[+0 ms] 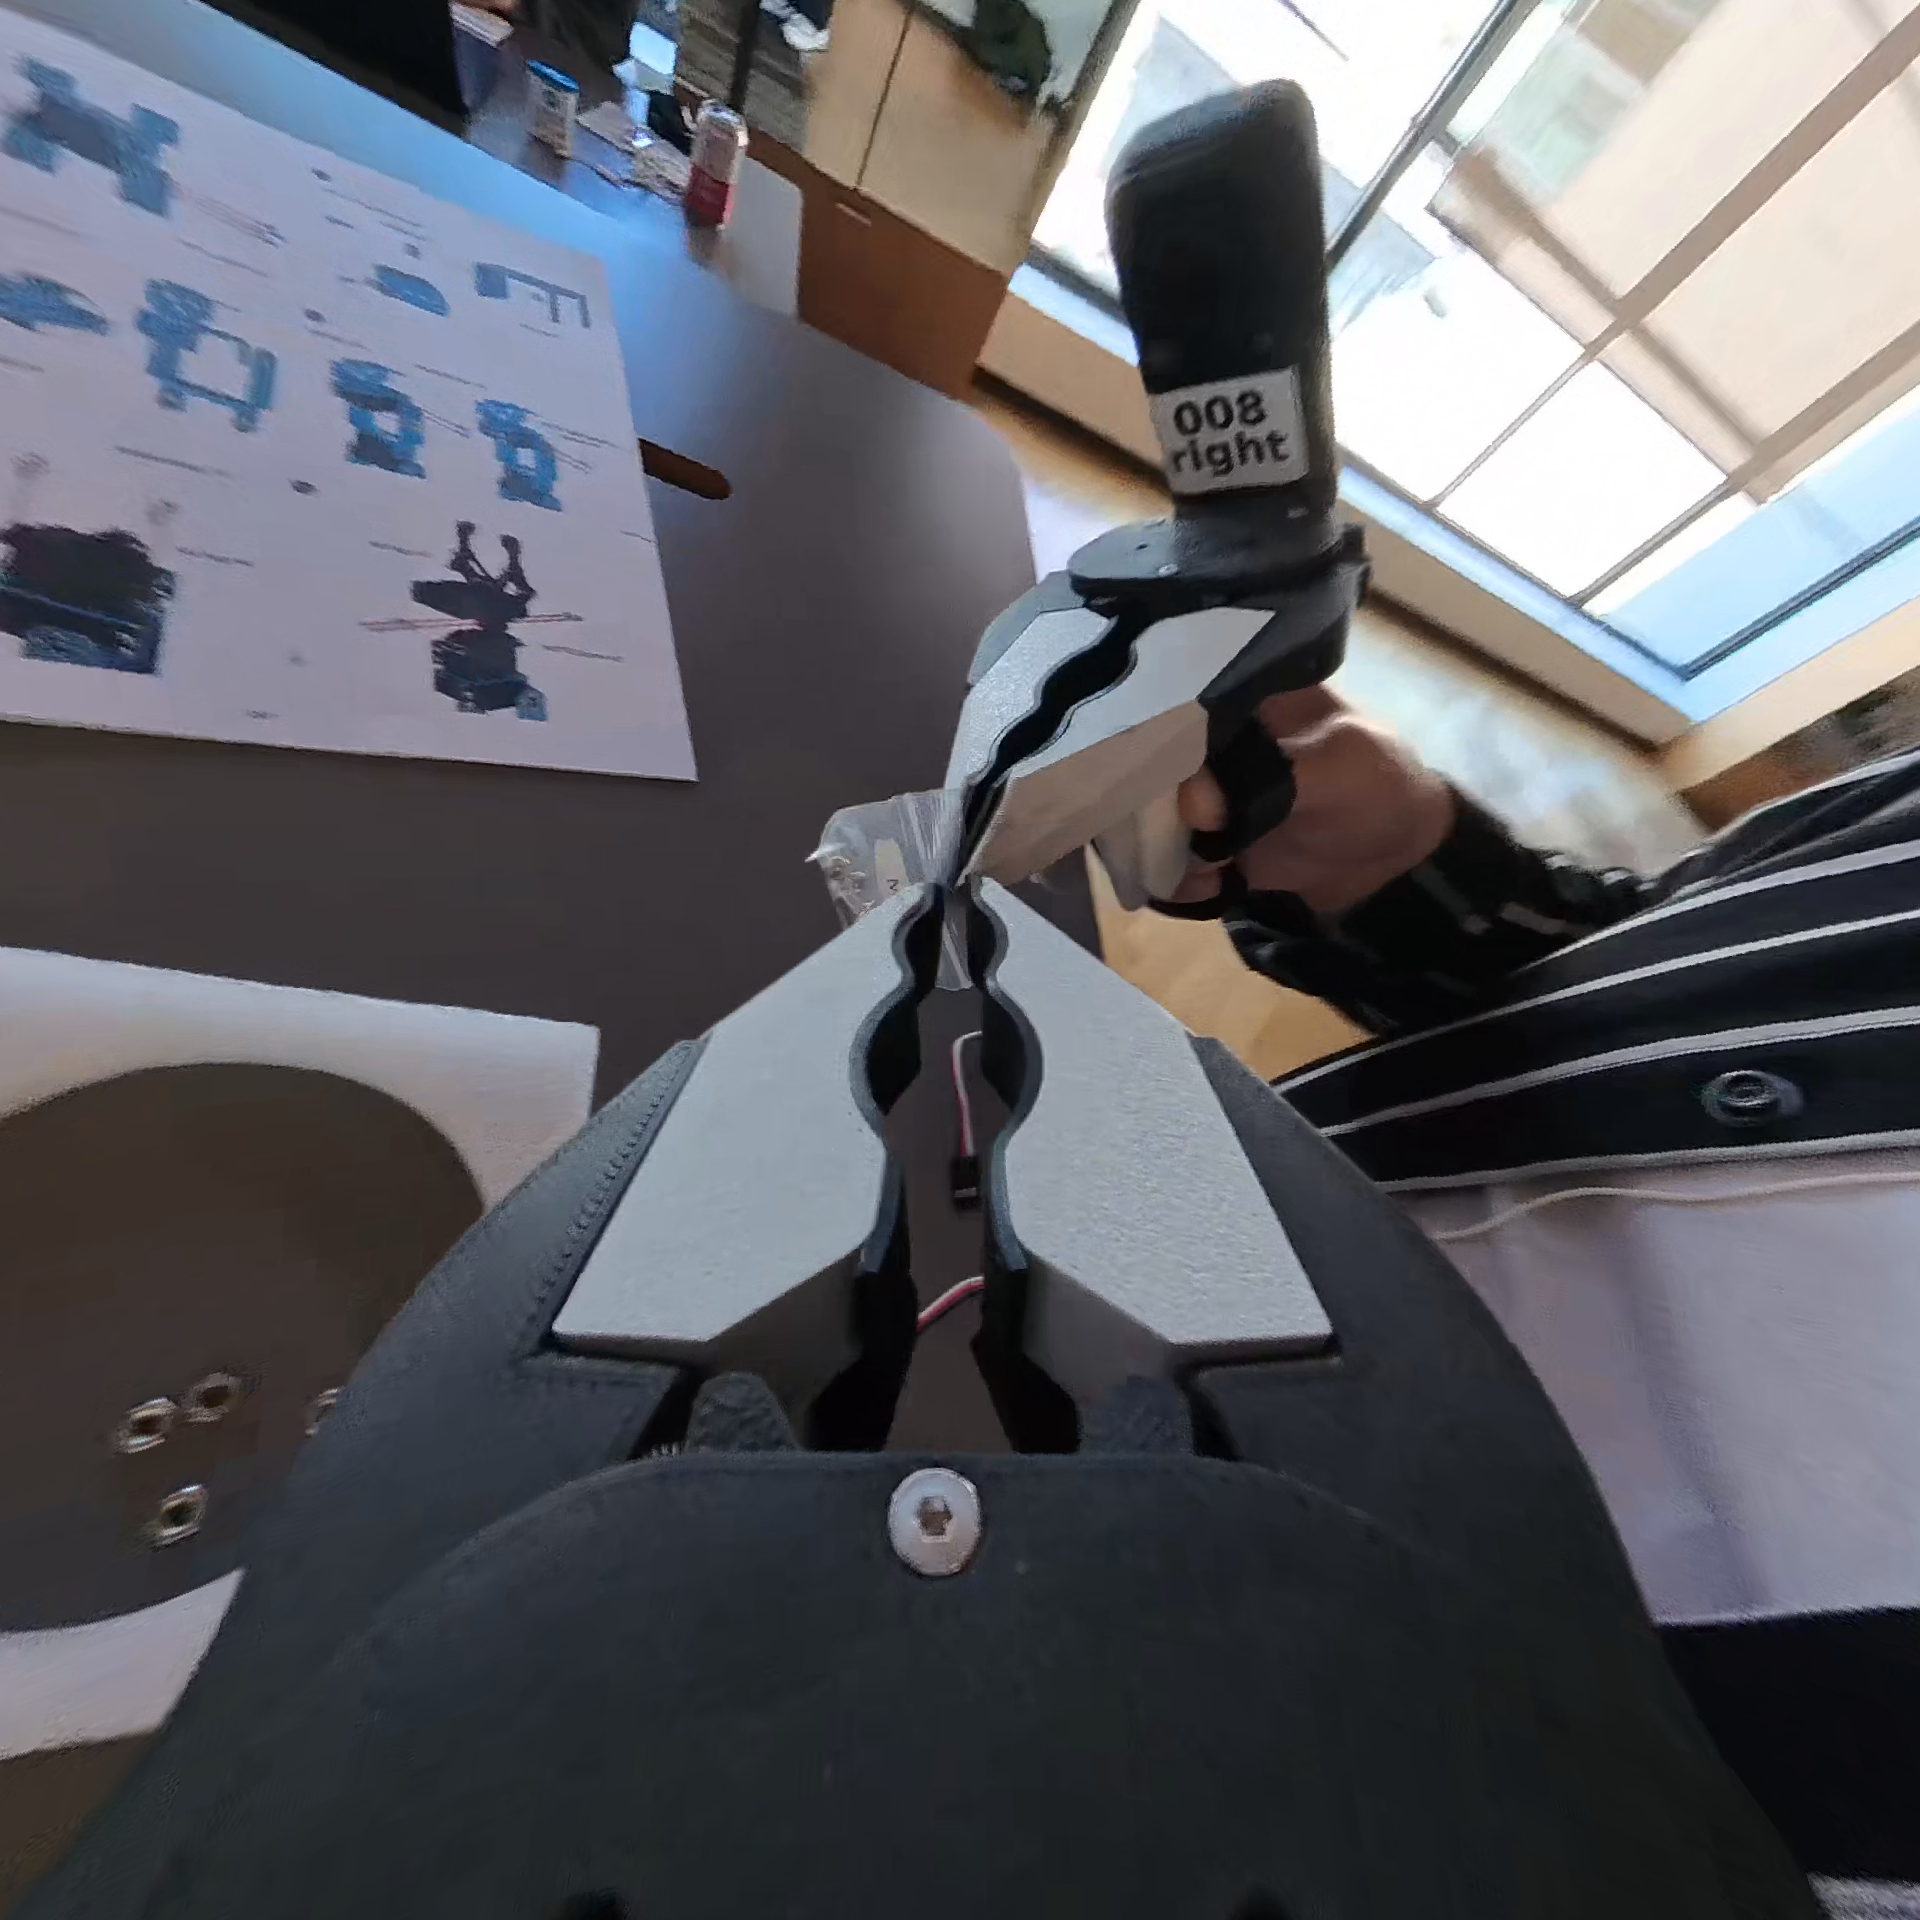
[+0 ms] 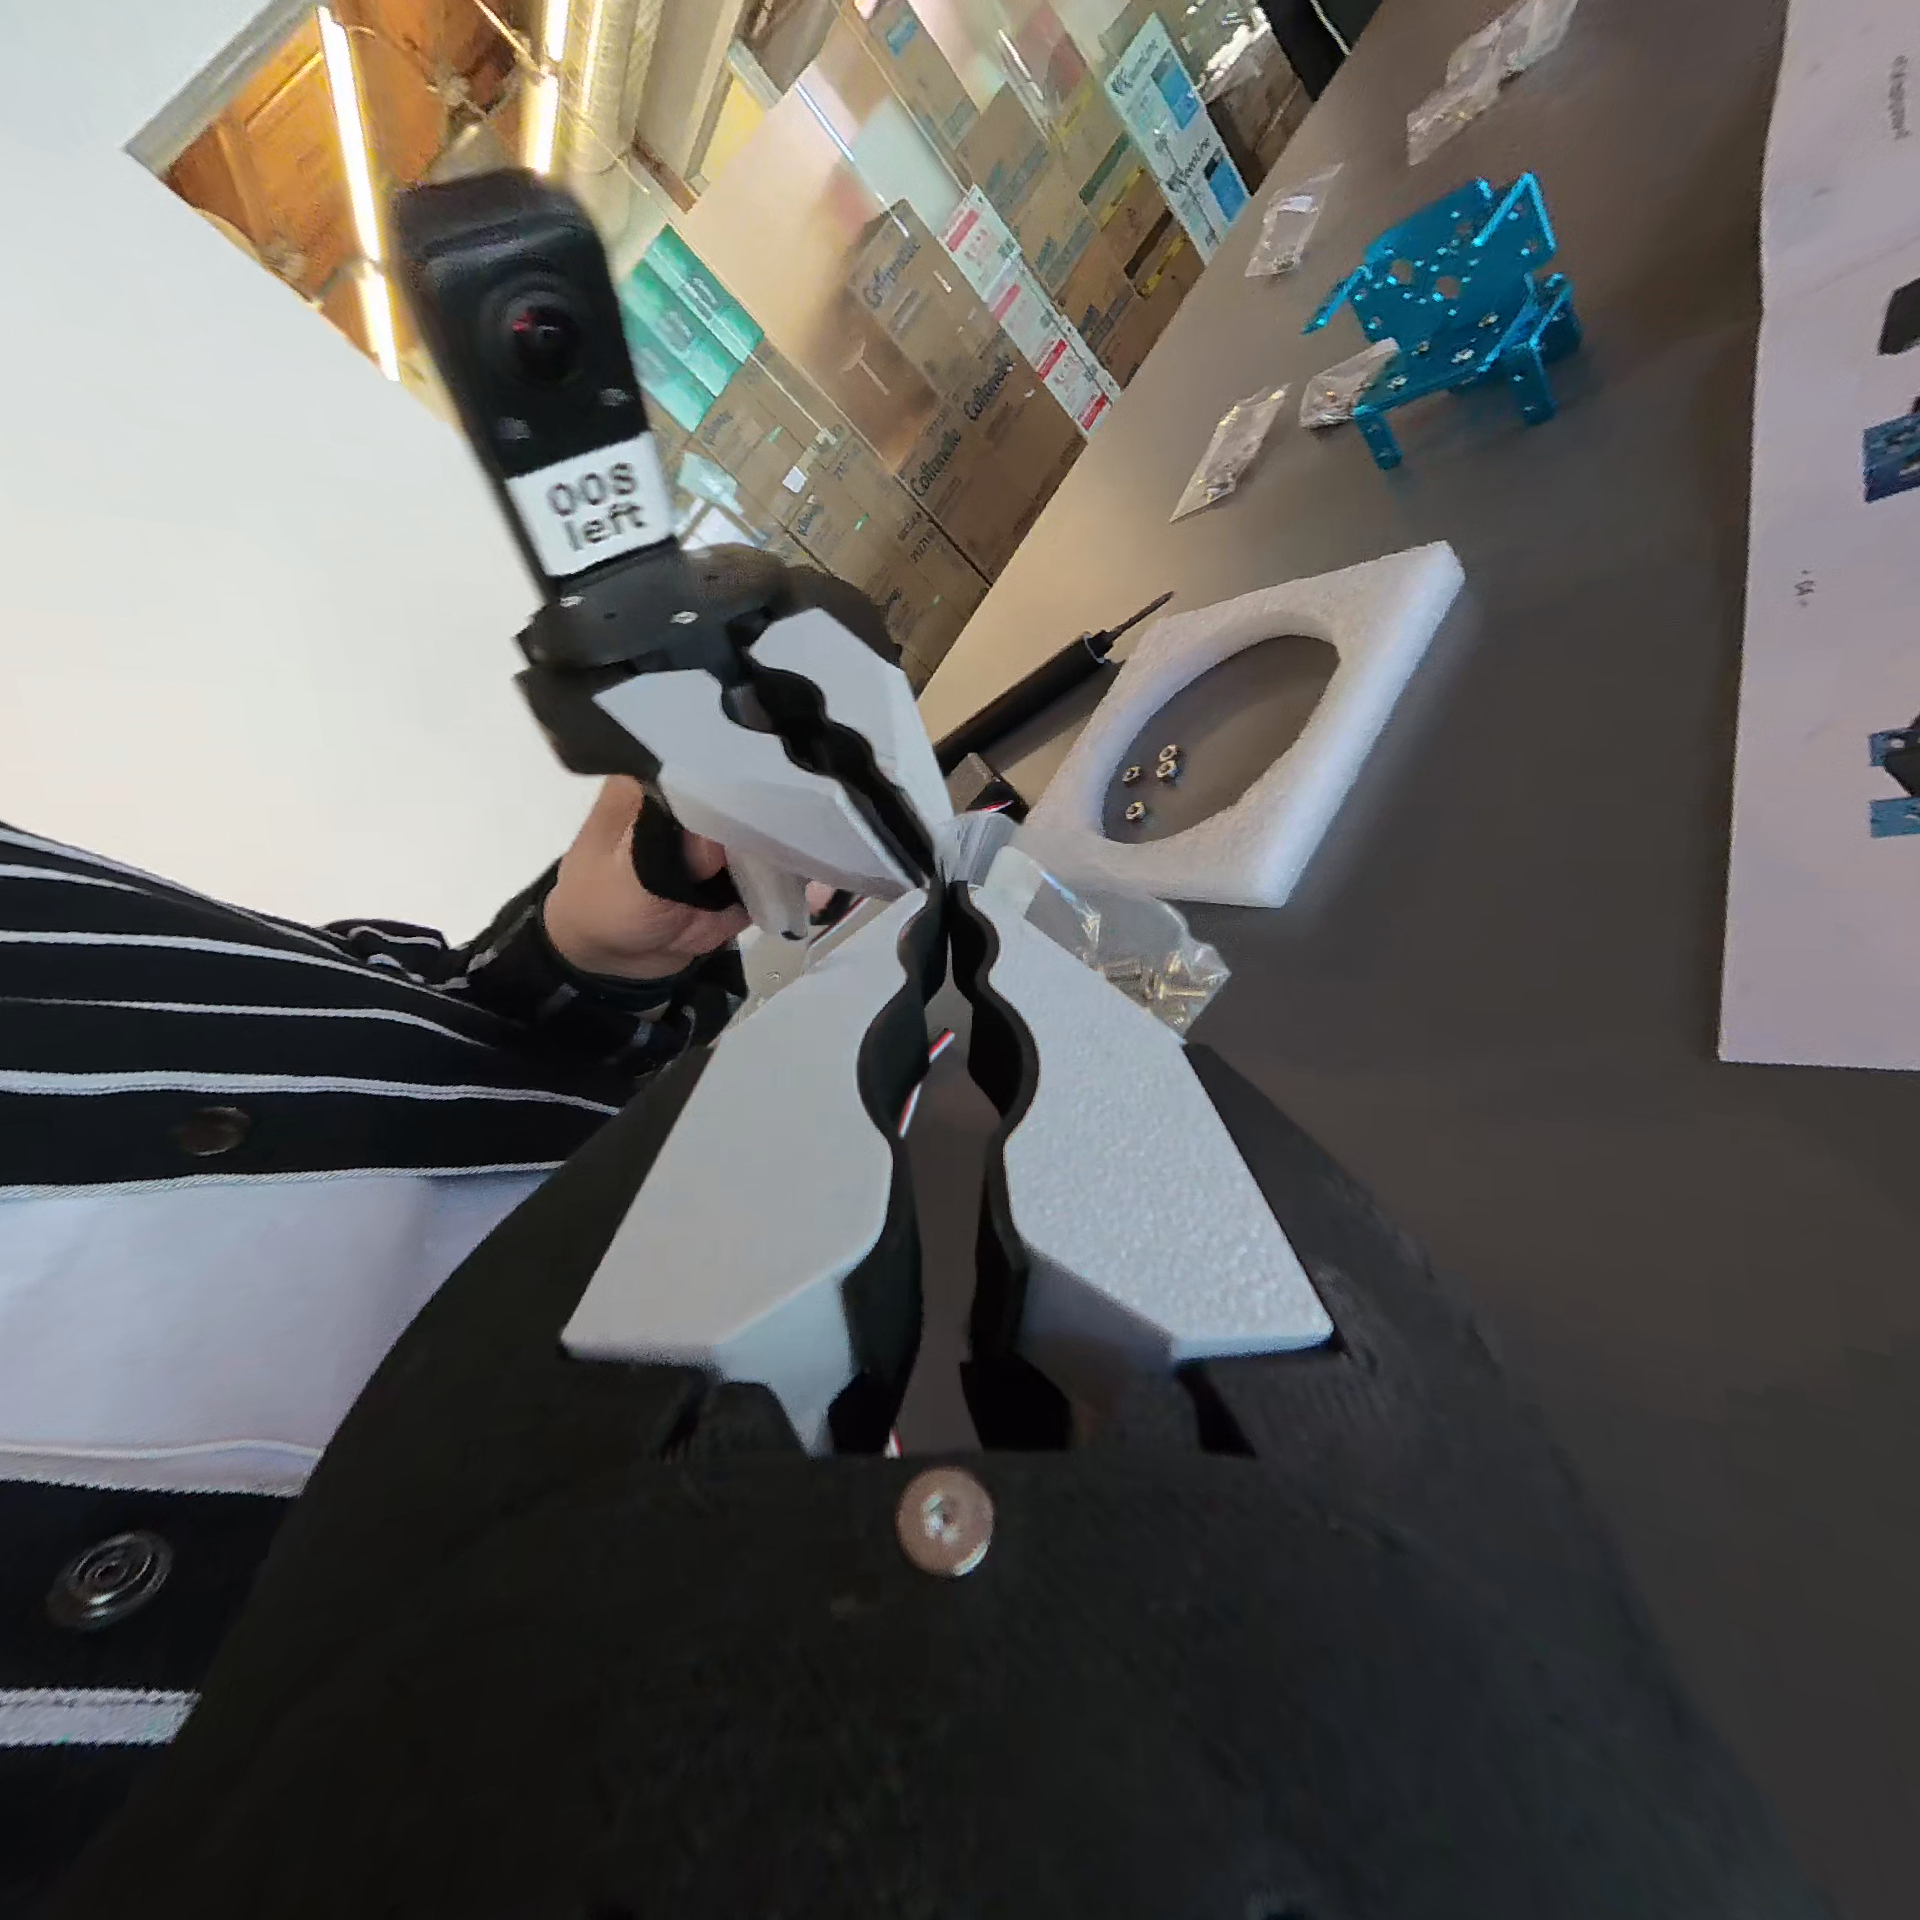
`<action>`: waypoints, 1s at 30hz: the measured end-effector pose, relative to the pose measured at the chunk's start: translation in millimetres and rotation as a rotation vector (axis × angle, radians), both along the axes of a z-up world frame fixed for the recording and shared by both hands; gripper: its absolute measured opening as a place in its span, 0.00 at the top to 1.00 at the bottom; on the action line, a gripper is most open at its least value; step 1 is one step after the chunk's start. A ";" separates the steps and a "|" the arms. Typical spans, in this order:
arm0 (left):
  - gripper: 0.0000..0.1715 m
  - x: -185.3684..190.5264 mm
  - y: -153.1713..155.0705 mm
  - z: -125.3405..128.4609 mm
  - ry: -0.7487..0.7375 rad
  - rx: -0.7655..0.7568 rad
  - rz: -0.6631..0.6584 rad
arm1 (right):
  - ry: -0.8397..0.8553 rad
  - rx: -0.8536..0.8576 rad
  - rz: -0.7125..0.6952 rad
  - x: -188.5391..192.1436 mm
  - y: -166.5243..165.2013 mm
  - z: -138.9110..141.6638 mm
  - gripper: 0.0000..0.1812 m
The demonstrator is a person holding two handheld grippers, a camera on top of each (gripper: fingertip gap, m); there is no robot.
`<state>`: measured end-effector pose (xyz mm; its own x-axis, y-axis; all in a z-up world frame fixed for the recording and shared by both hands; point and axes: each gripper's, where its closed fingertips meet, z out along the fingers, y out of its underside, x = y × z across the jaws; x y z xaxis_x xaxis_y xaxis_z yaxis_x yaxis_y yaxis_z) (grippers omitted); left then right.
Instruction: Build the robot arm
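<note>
Left gripper (image 1: 951, 902): jaws nearly closed at the tips, pinching one edge of a small clear plastic bag (image 1: 883, 847) held above the dark counter (image 1: 831, 582).

Right gripper (image 2: 954, 896): jaws likewise drawn almost together at the tips, pinching the same bag (image 2: 1127, 951) on its opposite edge. The two sets of tips meet almost nose to nose, with the bag hanging between and beyond them.

Bag contents: silver screws gathered in its lower corner, seen in the right wrist view; the exact count cannot be made out.

White foam block (image 2: 1247, 727): lies on the counter just behind the bag; its round cut-out holds four loose metal nuts (image 2: 1153, 774).

Red, white and black wire (image 1: 961, 1143): lies on the counter below the bag, mostly hidden by the gripper fingers.

Black screwdriver (image 2: 1039, 681): beyond the foam block, partly hidden by the left gripper.

Blue metal bracket assembly (image 2: 1455, 312): farther back from the foam block, among several small bags.

Printed instruction sheet (image 1: 312, 416): beside the foam block, blurred.
</note>
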<state>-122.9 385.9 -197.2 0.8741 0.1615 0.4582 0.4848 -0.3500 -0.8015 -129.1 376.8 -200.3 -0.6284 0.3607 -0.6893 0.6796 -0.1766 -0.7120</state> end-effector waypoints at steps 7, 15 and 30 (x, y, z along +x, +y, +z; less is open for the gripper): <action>1.00 4.6 -1.2 -2.8 -0.090 0.021 -0.026 | 0.032 -0.015 0.045 6.5 -1.5 -1.0 1.00; 1.00 1.7 -4.2 -15.0 -0.051 -0.065 -0.022 | -0.007 0.040 0.033 4.3 -2.3 -13.3 1.00; 1.00 -27.3 -22.5 -8.0 0.042 -0.071 0.072 | -0.150 0.100 -0.117 -12.3 31.3 -34.0 1.00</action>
